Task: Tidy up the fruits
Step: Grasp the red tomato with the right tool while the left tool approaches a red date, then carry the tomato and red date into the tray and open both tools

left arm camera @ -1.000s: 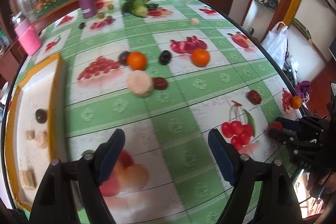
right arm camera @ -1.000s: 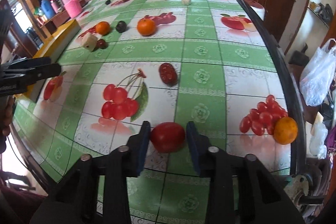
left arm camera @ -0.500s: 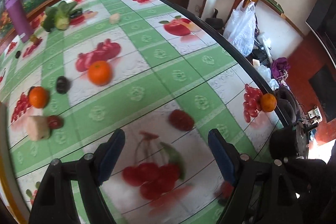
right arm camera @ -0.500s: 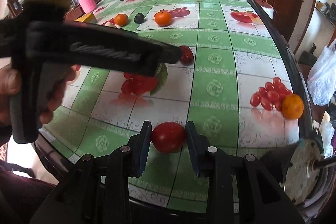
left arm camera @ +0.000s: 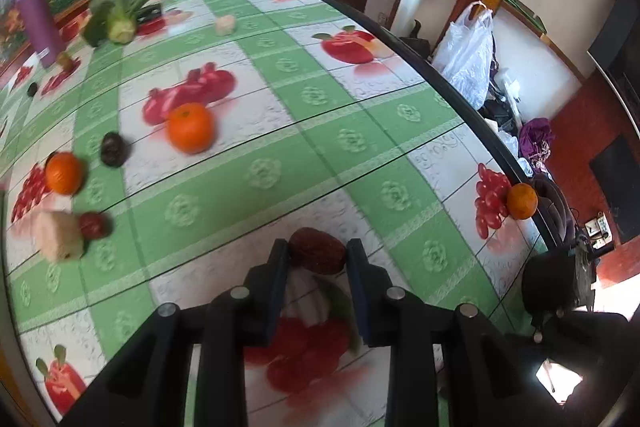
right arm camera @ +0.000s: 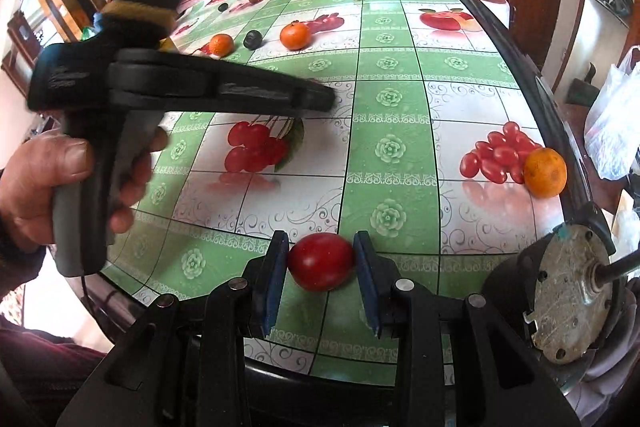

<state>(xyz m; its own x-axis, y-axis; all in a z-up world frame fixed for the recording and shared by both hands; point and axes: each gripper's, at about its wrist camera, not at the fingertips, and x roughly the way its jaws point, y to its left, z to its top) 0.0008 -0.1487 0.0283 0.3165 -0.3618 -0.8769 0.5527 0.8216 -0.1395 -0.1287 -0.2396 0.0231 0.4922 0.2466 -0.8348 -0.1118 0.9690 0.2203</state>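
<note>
Red tomato sits clamped in the right gripper above the table; left gripper jaws pinch a wrinkled date at its tips only — risk: it slips out.

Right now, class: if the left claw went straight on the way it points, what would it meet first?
The left claw already grips a date. Beyond lies bare tablecloth; the way looks free, though depth is unclear.
</note>
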